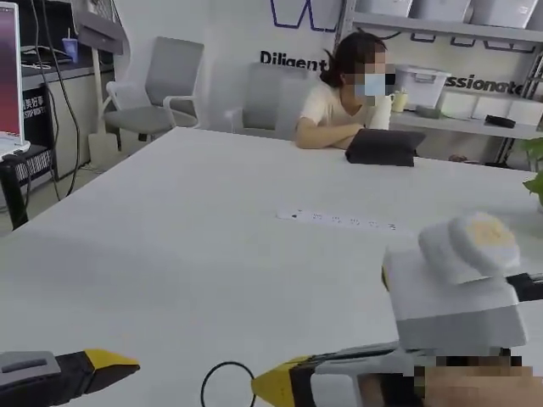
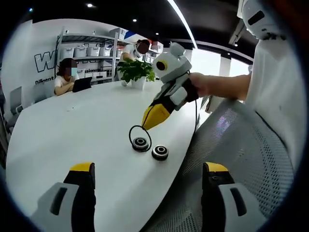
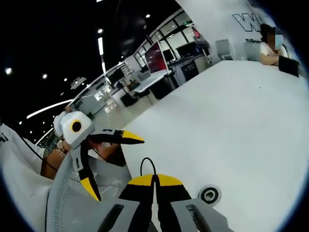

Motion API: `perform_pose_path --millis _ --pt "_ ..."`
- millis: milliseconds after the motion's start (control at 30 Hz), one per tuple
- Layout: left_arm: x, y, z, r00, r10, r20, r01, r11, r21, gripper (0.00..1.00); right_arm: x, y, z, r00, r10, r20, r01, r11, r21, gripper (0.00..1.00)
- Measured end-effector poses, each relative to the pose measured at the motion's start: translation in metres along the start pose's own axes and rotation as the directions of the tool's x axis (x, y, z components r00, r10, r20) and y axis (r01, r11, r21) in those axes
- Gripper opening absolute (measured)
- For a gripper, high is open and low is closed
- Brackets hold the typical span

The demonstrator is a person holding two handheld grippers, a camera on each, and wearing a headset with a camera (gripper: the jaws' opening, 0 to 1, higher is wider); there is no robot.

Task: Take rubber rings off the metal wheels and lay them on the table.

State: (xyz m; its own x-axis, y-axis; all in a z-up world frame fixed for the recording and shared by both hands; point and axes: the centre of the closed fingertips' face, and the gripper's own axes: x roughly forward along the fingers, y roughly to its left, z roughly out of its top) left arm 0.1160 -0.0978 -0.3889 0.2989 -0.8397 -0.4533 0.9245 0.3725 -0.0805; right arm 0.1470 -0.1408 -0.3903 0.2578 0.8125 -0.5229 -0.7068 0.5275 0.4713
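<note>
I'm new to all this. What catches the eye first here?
The yellow-tipped right gripper pinches a thin black rubber ring right by two small metal wheels on the white table. The left gripper hovers open nearby. Across the table a person sits with a dark tablet.

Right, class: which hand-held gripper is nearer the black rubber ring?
Right. The right hand-held gripper pinches the rubber ring at its tips; the left hand-held gripper sits apart from it, jaws open.
</note>
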Motion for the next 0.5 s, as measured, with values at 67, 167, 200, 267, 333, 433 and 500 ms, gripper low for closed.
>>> perform_pose_path --millis 67,167,200,267,333,433,500 --pt "0.000 0.000 0.000 1.0000 0.001 -0.001 -0.001 1.000 0.003 0.90 0.007 0.000 -0.007 0.9994 -0.011 -0.033 0.011 1.000 -0.019 0.00" --pt "0.000 0.000 0.000 1.0000 0.000 -0.001 0.000 1.000 0.000 0.90 0.016 -0.002 -0.015 0.9986 -0.018 -0.049 0.016 1.000 -0.023 0.00" --pt "0.000 0.000 0.000 1.0000 0.003 0.000 -0.003 1.000 0.002 0.90 0.018 -0.003 -0.018 0.9984 -0.020 -0.053 0.019 1.000 -0.022 0.00" --pt "-0.001 0.000 0.000 1.0000 0.004 -0.001 -0.004 1.000 0.002 0.89 0.020 -0.006 -0.022 0.9980 -0.026 -0.058 0.025 1.000 -0.016 0.00" --pt "-0.001 0.000 -0.001 1.0000 0.003 -0.003 -0.003 1.000 0.000 0.89 0.021 -0.011 -0.028 0.9970 -0.040 -0.066 0.040 0.999 -0.005 0.00" --pt "-0.001 0.000 -0.001 1.0000 0.004 -0.007 -0.004 1.000 0.003 0.89 0.022 -0.020 -0.037 0.9953 -0.063 -0.073 0.065 0.998 0.024 0.00" --pt "-0.001 0.000 -0.001 1.0000 0.006 -0.006 -0.006 1.000 0.001 0.89 0.021 -0.024 -0.040 0.9945 -0.072 -0.077 0.075 0.996 0.043 0.00"
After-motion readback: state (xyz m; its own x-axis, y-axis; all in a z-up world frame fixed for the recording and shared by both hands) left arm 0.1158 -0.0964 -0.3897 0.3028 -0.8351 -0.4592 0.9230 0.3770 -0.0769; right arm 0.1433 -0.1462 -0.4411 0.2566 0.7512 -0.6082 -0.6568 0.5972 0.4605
